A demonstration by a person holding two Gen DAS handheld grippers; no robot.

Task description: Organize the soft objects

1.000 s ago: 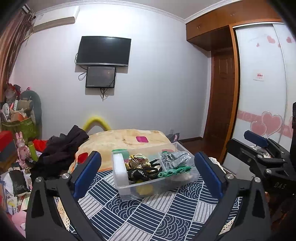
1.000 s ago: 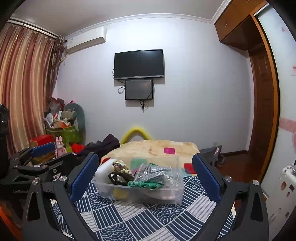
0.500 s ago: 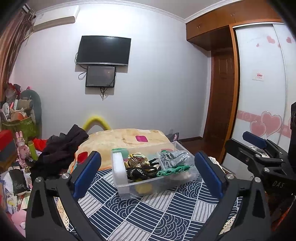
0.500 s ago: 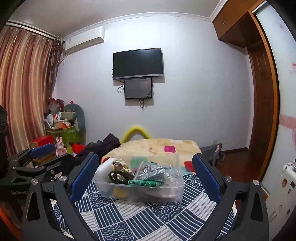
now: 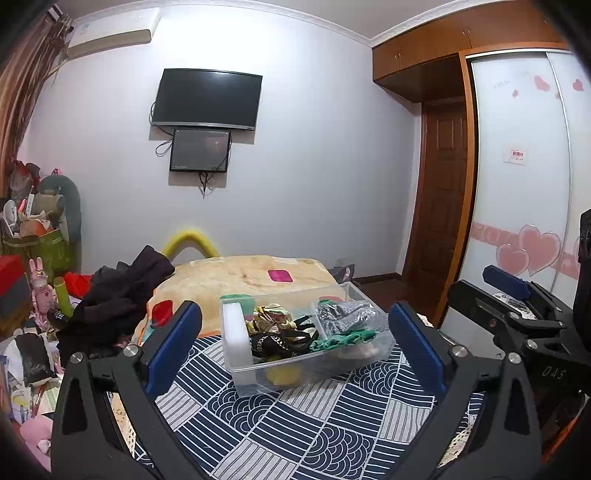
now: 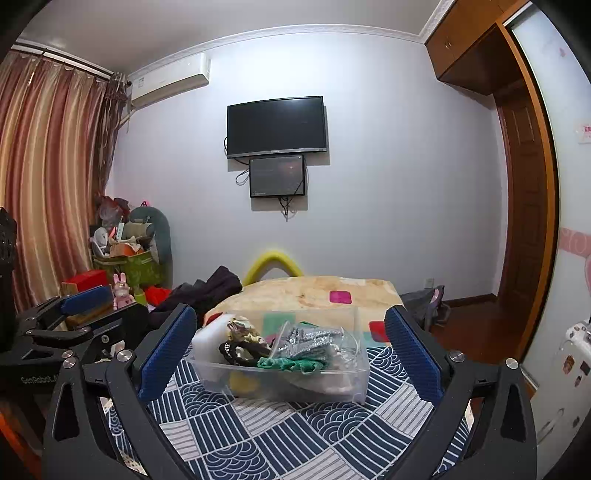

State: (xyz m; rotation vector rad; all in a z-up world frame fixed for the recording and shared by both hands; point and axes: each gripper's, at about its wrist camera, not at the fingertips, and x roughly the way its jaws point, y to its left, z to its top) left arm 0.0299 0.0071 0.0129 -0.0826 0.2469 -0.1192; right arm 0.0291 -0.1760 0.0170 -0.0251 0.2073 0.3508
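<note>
Indoor artificial light, moderately bright, cool violet cast on the far wall [image 5: 314,166]; brightest patch high on that wall near the air conditioner [image 5: 110,31], so the source is overhead; soft shadows under the TV [image 6: 277,125]; strong fisheye bending at edges, black vignette in corners; focus fairly sharp mid-scene; slight noise; dim reflection on the small screen [image 5: 200,149].

Box contents: in the clear plastic box [image 5: 295,373], the yellow thing [image 5: 277,374] at the bottom lies under black straps and is blurred by the wall; what it is cannot be told.
Pale items: under the green cloth [image 6: 291,363], shapes too blurred to name.
Silver bundle [image 6: 312,338]: wrapped in clear film, contents unclear.
Bed cover [image 6: 280,435]: cut off by the lower edge.
Wardrobe sticker [image 5: 516,155]: print too small to read.
</note>
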